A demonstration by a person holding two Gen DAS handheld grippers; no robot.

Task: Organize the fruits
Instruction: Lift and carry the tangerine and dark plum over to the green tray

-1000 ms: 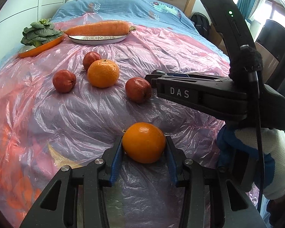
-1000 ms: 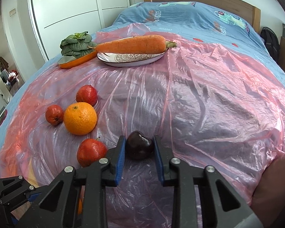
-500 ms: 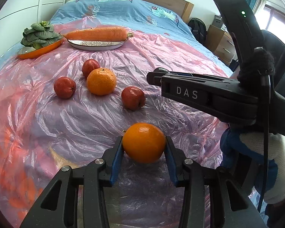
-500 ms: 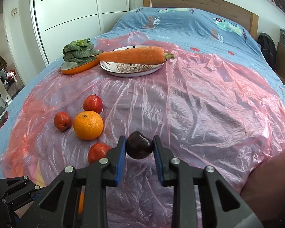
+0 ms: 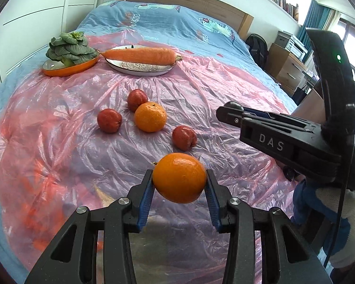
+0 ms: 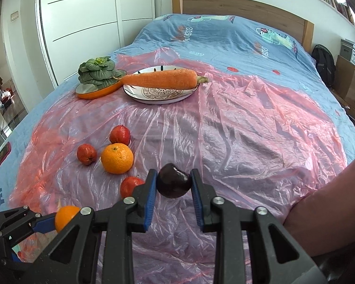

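Above the pink plastic sheet [image 5: 59,142] on the bed, the left claw [image 5: 179,182] clamps a smooth, glossy orange [image 5: 179,177] (round, bright), and the right claw [image 6: 174,184] grips a dark purple plum [image 6: 174,183].
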